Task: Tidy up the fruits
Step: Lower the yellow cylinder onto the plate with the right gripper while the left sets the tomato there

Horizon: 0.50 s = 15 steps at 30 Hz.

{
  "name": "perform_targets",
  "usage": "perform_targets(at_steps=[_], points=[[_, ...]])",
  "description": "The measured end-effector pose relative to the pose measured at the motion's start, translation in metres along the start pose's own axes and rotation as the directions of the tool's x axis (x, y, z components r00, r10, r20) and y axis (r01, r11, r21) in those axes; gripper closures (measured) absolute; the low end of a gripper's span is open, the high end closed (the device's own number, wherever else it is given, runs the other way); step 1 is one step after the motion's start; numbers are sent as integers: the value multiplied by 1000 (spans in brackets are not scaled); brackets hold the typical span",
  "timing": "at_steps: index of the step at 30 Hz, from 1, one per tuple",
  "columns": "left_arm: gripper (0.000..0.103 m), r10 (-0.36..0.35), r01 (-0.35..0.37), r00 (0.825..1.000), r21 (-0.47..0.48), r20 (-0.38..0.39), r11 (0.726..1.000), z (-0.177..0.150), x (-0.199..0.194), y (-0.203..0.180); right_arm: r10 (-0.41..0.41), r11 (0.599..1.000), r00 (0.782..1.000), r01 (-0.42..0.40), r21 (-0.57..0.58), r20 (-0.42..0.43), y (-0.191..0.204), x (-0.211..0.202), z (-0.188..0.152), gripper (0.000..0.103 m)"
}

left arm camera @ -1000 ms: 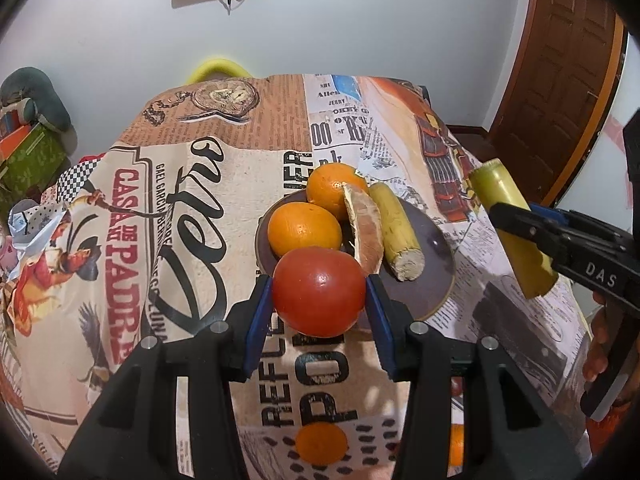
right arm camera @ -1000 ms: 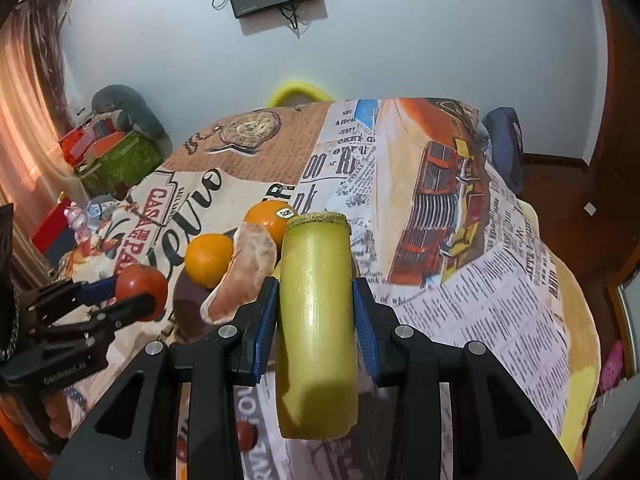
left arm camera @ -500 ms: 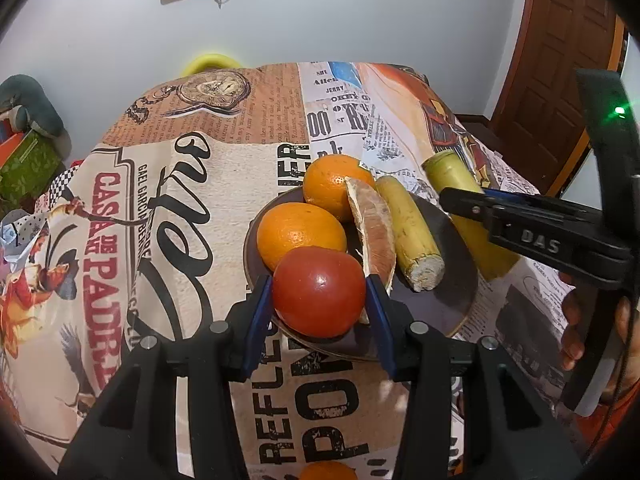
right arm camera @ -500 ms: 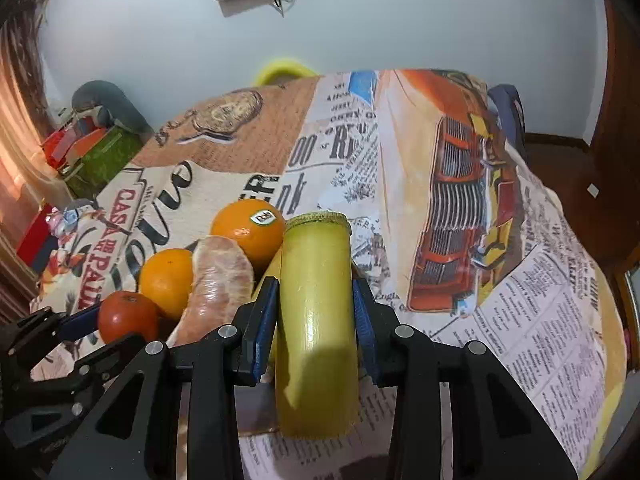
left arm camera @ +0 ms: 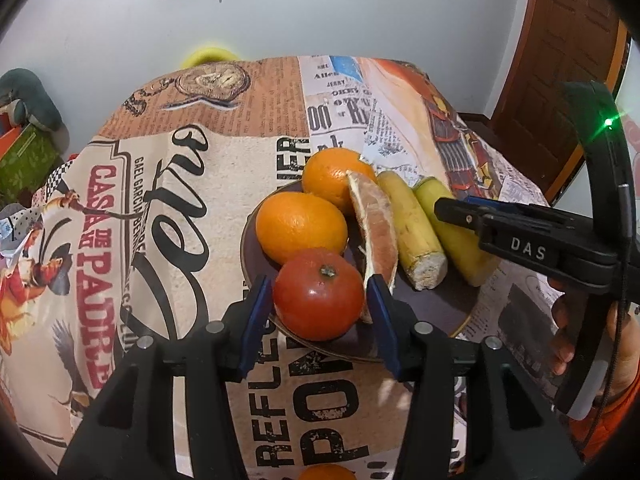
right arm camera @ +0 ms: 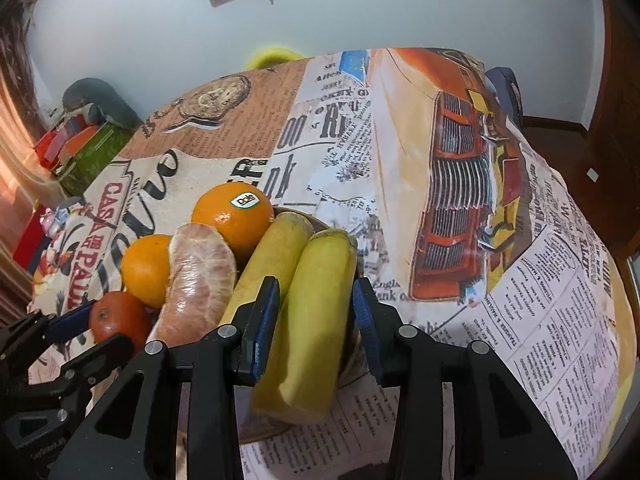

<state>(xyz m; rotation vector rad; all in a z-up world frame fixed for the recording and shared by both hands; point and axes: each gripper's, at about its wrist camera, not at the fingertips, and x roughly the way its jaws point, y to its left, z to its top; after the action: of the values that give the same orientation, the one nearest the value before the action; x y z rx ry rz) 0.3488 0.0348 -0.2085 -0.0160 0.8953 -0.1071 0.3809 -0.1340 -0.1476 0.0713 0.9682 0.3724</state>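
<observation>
My worktop [left arm camera: 192, 208] wears one printed newspaper-collage cloth and carries one dark round plate [left arm camera: 440, 312]. On the plate I count two oranges, the nearer one [left arm camera: 300, 228] touching the farther one [left arm camera: 332, 174], which bears a sticker in my right view; two banana pieces; one peeled citrus wedge [left arm camera: 376, 224] standing on edge between the oranges and the bananas; and one red tomato [left arm camera: 319, 294].

My right hand [left arm camera: 580, 344] comes in from the plate's right side, level with the worktop, fingers wrapped round its handle. My left arm reaches in low from the near edge.

My right claw [right arm camera: 314, 316] sits spread around the outer banana piece [right arm camera: 316, 300], with a gap at the right pad, so it grips nothing. That piece lies on the plate's right rim, touching the inner banana piece [right arm camera: 266, 268].

My left claw [left arm camera: 320, 304] is parted a little wider than the tomato; whether the pads touch it I cannot tell. The tomato rests on the plate's near rim against the nearer orange.
</observation>
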Motion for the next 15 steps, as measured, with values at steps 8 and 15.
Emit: perform_targets(at_steps=[8,15], points=[[48,1,-1,999,14,39,1000,0,-29,-9,-8,999,1000,8,-47,15,9,-25,-6,66],[48,6,-6,997,-7,78,1000,-6,-65,-10,-18,993,998,24,-118,56,27,-68,-22,66]])
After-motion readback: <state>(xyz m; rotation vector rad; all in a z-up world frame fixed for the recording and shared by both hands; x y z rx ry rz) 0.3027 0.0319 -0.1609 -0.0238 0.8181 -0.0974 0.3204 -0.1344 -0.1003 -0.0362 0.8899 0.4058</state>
